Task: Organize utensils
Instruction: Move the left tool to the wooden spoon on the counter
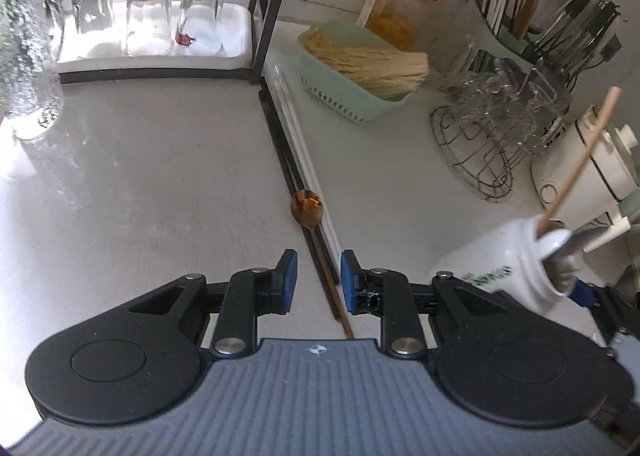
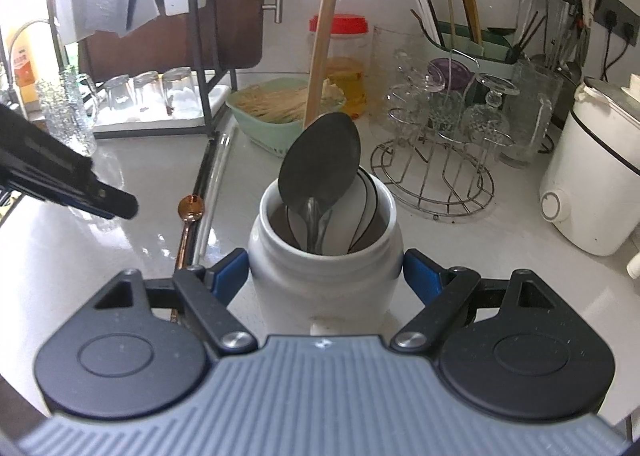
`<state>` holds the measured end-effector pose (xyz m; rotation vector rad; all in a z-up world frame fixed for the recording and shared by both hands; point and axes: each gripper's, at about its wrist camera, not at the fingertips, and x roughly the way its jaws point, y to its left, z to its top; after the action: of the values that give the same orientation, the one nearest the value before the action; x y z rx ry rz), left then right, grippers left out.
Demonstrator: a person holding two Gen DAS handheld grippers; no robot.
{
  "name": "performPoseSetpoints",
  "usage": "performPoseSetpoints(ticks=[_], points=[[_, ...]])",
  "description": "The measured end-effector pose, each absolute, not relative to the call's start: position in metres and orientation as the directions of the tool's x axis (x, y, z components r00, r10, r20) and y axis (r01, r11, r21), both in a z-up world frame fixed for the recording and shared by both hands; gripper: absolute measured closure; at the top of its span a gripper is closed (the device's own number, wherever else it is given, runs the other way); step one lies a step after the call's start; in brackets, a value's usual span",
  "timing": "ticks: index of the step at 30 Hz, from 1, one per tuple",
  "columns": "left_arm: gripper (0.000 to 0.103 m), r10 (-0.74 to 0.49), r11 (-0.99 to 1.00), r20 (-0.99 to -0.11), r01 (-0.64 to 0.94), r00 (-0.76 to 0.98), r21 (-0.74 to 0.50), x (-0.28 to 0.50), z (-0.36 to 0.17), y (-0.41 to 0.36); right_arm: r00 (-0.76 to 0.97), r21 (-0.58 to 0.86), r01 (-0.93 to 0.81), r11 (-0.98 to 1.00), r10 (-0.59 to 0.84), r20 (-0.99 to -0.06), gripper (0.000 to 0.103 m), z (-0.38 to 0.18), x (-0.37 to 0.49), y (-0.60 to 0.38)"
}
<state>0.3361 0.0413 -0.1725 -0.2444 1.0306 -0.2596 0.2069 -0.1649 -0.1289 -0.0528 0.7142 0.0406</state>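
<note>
Blue pads tip the left gripper (image 1: 319,280), which points down at the pale counter (image 1: 140,176). Its jaws stand a little apart, empty. The copper spoon (image 1: 307,206) lies on the counter, its thin handle running between the pads, maybe untouched.

From the right wrist, the right gripper (image 2: 324,276) is clamped on the white jar (image 2: 324,256). A dark spoon (image 2: 320,164) and a wooden stick (image 2: 322,44) stand inside it.

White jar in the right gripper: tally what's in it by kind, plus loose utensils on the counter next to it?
In the white jar, held by the right gripper:
Dark metal spoon: 1
Wooden stick handle: 1
White spoon with dark rim: 1
On the counter:
Copper spoon, lying between the left gripper's fingers, untouched: 1
Total: 4
</note>
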Motion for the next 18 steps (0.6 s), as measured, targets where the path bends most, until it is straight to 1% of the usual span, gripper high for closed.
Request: performPoseSetpoints(ticks=[1,3,9,12,18], points=[[0.068,-0.322,0.944,-0.811,0.099,0.488,-0.315,0.341,-0.178,0.042,0.751,-0.035,-0.045,0.998,0.011,-0.660,0.017,-0.128,0.207,-0.164],[0.061,-0.306,0.950,-0.816,0.109,0.491,-0.291,0.349,-0.189,0.041,0.747,-0.037,-0.024,0.999,-0.007,-0.665,0.017,-0.128,0.208,-0.162],[0.060,-0.288,0.958,-0.822,0.152,0.492,-0.244,0.370,-0.212,0.037,0.734,-0.044,0.029,0.999,-0.051,-0.677,0.017,-0.127,0.206,-0.158],[0.060,-0.309,0.951,-0.812,0.183,0.495,-0.250,0.377,-0.217,0.031,0.731,-0.046,0.043,0.998,-0.063,-0.679,0.017,-0.127,0.206,-0.156],[0.060,-0.294,0.952,-0.803,0.233,0.518,-0.198,0.384,-0.223,0.015,0.720,-0.053,0.060,0.997,-0.080,-0.689,0.017,-0.125,0.207,-0.154]])
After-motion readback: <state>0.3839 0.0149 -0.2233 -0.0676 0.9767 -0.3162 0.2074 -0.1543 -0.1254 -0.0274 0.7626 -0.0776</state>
